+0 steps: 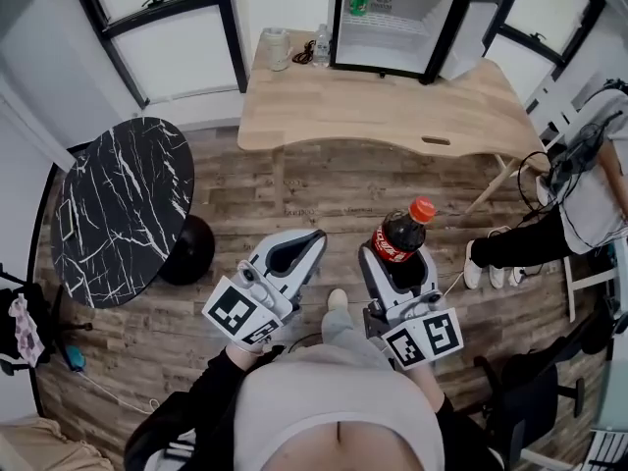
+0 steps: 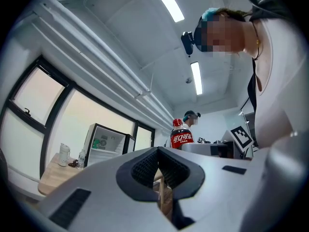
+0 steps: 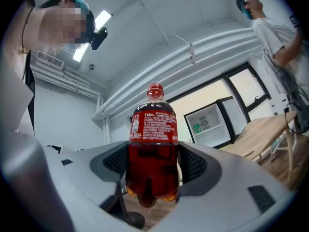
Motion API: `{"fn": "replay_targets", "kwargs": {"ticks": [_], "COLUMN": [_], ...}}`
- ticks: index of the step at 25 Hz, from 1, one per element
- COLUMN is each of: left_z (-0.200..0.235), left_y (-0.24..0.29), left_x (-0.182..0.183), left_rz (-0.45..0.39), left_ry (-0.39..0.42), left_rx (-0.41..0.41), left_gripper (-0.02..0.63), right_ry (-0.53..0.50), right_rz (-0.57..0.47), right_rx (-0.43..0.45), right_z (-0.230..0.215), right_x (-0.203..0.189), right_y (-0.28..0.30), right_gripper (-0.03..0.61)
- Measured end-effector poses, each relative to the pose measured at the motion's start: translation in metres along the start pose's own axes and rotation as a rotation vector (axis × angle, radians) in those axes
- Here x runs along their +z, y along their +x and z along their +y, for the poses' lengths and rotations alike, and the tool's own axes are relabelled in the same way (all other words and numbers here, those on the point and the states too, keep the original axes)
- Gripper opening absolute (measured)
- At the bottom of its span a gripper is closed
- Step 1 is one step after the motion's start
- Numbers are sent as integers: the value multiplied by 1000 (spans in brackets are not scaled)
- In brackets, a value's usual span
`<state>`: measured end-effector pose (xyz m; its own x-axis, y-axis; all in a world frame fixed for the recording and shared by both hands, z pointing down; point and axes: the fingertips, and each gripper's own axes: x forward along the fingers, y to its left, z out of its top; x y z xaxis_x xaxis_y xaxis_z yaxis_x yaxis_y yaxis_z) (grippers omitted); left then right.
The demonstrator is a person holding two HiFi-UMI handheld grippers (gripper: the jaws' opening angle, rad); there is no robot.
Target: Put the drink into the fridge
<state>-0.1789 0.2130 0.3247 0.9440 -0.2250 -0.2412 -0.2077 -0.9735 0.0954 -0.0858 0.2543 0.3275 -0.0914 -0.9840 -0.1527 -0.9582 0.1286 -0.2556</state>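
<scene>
The right gripper (image 1: pixel 397 263) is clenched around the lower body of a cola bottle (image 1: pixel 402 232); its two padded jaws press on either side of the dark liquid. The left gripper (image 1: pixel 294 253) hangs just beside it with jaws drawn together and nothing between them.

The bottle stands upright in the grip, its long axis vertical, with the red cap on top and the rounded base showing below the jaws. It is a small clear plastic bottle, nearly full of dark brown drink, with a red label wrapped round its upper half.

The fridge (image 1: pixel 402 42) lies straight ahead of the person and well apart from the bottle, across a stretch of wood-plank floor. It is a small black one that sits at the back of a pale wooden desk (image 1: pixel 392 116). Its door is swung open, showing a white interior with a green item on the upper shelf. The bottle-holding right gripper lines up with that opening more closely than the left does.
</scene>
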Motion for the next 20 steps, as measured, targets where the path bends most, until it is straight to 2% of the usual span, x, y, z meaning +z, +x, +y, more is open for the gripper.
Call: {"fn": "replay_targets", "kwargs": {"ticks": [6, 12, 20], "left_z": [42, 66, 83], "left_y": [62, 119, 158], "left_x": [0, -7, -17], "left_rz": [-18, -25, -46], "left_ry": [11, 16, 11], "left_rx": [14, 9, 30], "left_gripper": [6, 6, 6], "right_ry": [4, 9, 33], "right_rz": [-18, -22, -3], "right_rx": [27, 39, 78], "right_z": [-52, -102, -145], "right_x": [19, 32, 32], "right_y": [53, 88, 118], "right_gripper": [318, 318, 318]}}
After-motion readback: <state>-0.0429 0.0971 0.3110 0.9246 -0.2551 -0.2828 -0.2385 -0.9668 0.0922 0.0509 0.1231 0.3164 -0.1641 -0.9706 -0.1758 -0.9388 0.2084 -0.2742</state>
